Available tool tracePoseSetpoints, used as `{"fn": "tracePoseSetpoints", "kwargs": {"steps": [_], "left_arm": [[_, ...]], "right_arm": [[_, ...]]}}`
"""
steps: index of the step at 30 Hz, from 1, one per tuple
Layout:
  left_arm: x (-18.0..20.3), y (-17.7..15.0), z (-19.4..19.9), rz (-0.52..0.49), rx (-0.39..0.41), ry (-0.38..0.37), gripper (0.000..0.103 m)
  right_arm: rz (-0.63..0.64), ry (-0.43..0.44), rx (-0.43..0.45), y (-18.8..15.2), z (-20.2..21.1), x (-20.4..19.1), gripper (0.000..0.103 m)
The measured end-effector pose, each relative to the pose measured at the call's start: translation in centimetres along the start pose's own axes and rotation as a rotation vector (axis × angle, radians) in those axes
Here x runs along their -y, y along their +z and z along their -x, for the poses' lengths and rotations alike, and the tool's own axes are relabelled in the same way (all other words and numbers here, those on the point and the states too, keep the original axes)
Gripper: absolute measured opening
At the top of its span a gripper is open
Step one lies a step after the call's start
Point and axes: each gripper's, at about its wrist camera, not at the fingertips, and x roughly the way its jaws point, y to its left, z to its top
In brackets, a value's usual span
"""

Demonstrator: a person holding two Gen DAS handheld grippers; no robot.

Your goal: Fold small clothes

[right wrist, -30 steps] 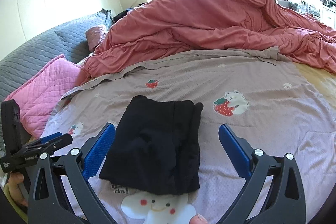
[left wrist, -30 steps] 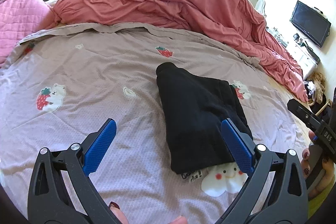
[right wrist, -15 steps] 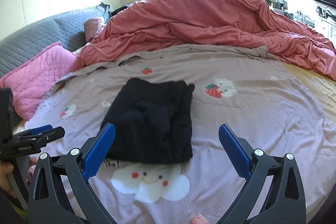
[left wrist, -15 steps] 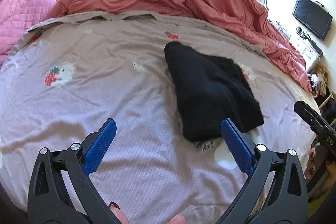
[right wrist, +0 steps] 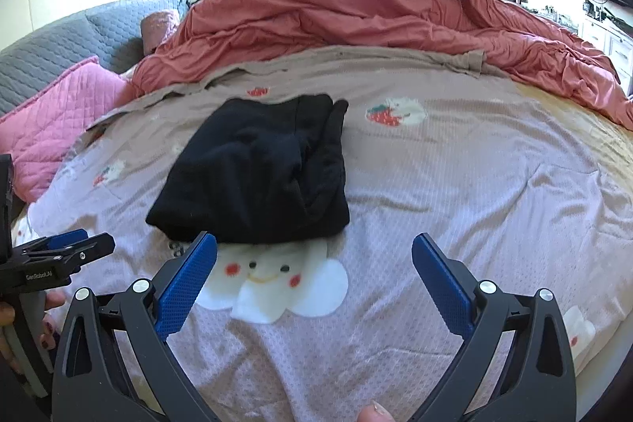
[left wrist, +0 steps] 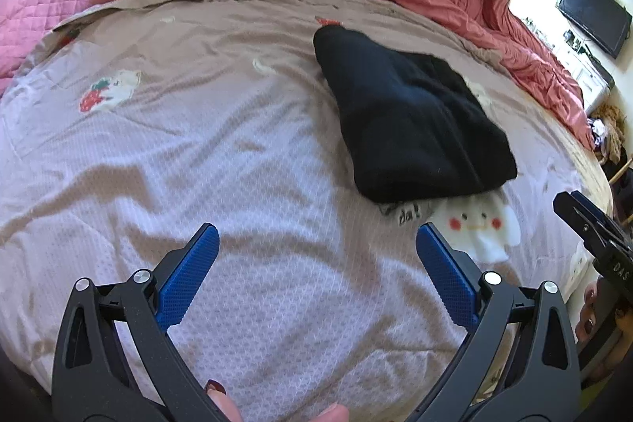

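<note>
Black garment [right wrist: 253, 171] lies folded in a compact rectangle on the printed bedsheet [left wrist: 198, 153], above the cloud print [right wrist: 277, 279]. Left gripper [left wrist: 316, 263] and right gripper [right wrist: 314, 269] hover empty, jaws wide apart. Fold looks done, though layers are blurry; next probably a tidy-up or a new piece.

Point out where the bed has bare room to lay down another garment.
Widest free patch: the bedspread left of the black folded garment, between the pink pillow and the open left gripper. Another lies right of the garment in the right wrist view, below the red duvet, ahead of the open right gripper. The far side is crowded by that duvet.
</note>
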Motion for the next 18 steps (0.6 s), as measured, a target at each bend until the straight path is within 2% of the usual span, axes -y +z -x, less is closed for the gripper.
{"fn": "tracePoseSetpoints", "kwargs": {"steps": [18], "left_arm": [[0.3, -0.69, -0.23, -0.013, -0.026, 0.027, 0.094]], "right_arm": [[0.0, 0.005, -0.029, -0.3, -0.58, -0.12, 0.098]]}}
